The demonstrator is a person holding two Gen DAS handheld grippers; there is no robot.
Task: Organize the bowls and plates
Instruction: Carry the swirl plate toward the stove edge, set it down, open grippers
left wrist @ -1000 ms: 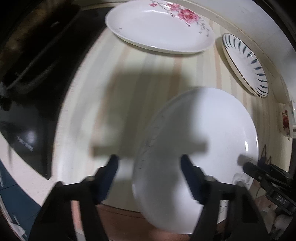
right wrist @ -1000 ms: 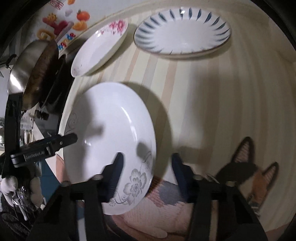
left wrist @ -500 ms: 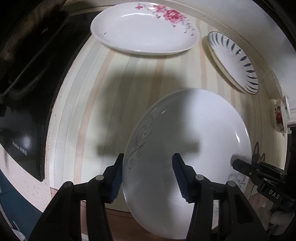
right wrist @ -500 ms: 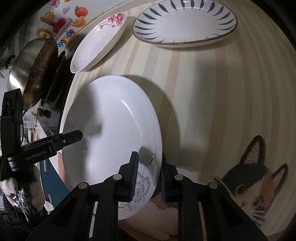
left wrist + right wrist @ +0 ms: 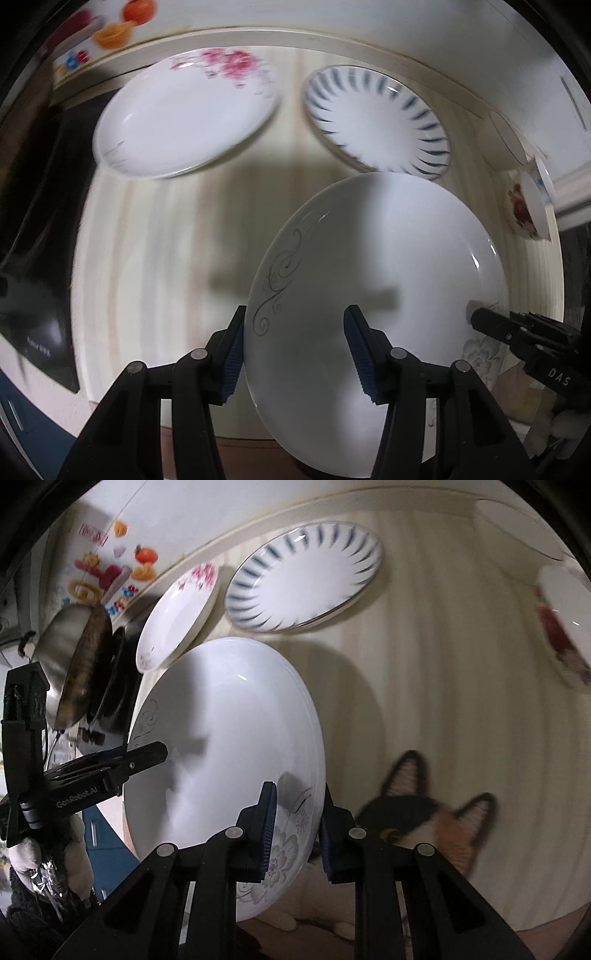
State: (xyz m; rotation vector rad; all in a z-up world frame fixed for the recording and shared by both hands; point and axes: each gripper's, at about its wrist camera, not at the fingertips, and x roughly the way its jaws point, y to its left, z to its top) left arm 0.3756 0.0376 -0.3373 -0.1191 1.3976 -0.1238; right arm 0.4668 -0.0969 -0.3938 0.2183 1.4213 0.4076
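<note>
A white plate with a grey swirl and flower print (image 5: 376, 295) is held up off the striped mat. My left gripper (image 5: 295, 350) has its jaws on either side of the plate's left rim. My right gripper (image 5: 295, 827) is shut on the opposite, flower-printed rim (image 5: 284, 853). The same plate fills the middle of the right wrist view (image 5: 221, 746). A pink-flower plate (image 5: 184, 114) and a blue-striped plate (image 5: 376, 118) lie on the mat behind it.
A black stove (image 5: 33, 229) with a pan (image 5: 77, 664) lies to the left. A red-flower bowl (image 5: 528, 206) sits at the right edge. A cat-print mat (image 5: 424, 812) lies under the right gripper. A wall runs behind the plates.
The held plate has risen and tilted, and both views swung toward the back wall. The right jaws have stayed clamped on the rim.
</note>
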